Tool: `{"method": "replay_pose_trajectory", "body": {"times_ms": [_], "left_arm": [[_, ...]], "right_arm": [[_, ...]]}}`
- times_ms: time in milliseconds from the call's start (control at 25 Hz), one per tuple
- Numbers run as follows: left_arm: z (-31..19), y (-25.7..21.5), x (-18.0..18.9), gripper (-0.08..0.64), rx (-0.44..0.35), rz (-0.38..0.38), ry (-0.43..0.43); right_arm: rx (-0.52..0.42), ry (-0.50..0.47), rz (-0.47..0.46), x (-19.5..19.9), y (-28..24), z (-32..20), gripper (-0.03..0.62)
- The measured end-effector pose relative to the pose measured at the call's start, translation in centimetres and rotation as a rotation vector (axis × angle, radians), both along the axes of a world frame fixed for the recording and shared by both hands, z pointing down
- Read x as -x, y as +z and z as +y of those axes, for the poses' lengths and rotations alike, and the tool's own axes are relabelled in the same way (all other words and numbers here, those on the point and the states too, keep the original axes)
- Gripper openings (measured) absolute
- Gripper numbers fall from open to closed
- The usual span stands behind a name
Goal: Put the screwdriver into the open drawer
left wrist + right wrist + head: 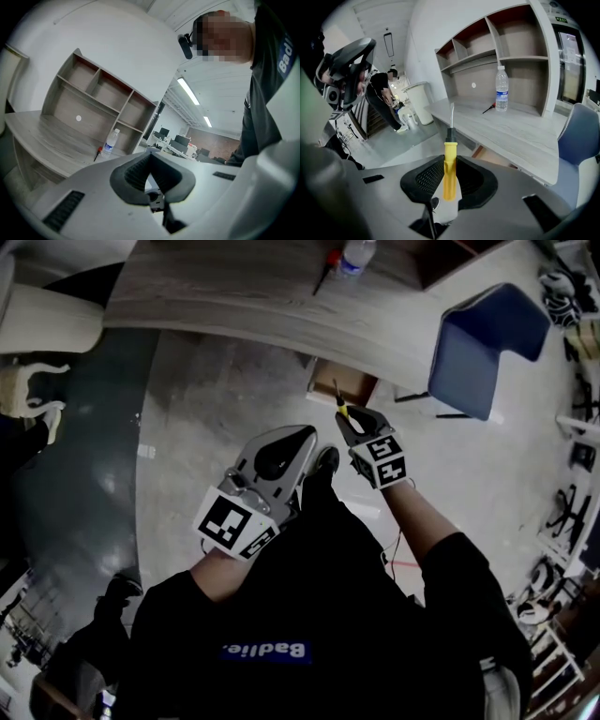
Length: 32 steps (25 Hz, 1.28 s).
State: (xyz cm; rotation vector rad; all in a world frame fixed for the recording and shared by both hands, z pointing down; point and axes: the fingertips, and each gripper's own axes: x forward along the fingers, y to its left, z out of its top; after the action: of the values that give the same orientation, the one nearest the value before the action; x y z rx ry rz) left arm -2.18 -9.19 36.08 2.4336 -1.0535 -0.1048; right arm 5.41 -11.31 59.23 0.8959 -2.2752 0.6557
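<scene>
Two grippers show in my feed, and only one carries anything. The right gripper (352, 423), at the centre of the head view, has its jaws partly closed on the yellow plastic handle of the slim, steel-shafted screwdriver (449, 168). The shaft sticks out well past the pads. It points towards the open brown wooden drawer (354, 385), which sits just above it in that view, under the edge of the grey wood-grain desk (234, 287). The screwdriver is not in the drawer yet. The left gripper (305, 434), left of centre, has its jaws brought together on nothing.

My worries from here:
- The pads hold only the smooth, round handle, so I judge it could swivel or slide if the shaft touches anything.
- The drawer lies partly beneath the desk's overhang, so a steep approach could knock the tip on the desk edge or the drawer front.
- If I let go short of the opening, the tool would drop to the floor.

My count:
- one yellow screwdriver
- one open drawer
- one clear plastic water bottle (501, 89)
- one small red-handled tool (490, 108) beside the bottle on the desk
- one blue chair (487, 343) at upper right
- two grippers
</scene>
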Motion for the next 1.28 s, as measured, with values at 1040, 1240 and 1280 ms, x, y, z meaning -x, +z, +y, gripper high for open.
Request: {"method": "replay_pose_trajectory", "body": {"times_ms": [1040,1240,1280], "left_arm": [[-1.2,4.3,2.3,0.002,0.066,-0.038,-0.017],[-1.3,5.1,2.6,0.002,0.086,-0.046,-0.02],[-1.4,5.2,2.6,0.002,0.085,-0.047,-0.02]], "right_arm": [[0.072,-0.062,0.229,-2.0,13.8,-3.5,0.098],[0.083,-0.075,0.266,-2.4,15.4,-4.4,0.098],[0.083,-0.079,0.271,-2.3,15.6,-4.6,0.098]]}}
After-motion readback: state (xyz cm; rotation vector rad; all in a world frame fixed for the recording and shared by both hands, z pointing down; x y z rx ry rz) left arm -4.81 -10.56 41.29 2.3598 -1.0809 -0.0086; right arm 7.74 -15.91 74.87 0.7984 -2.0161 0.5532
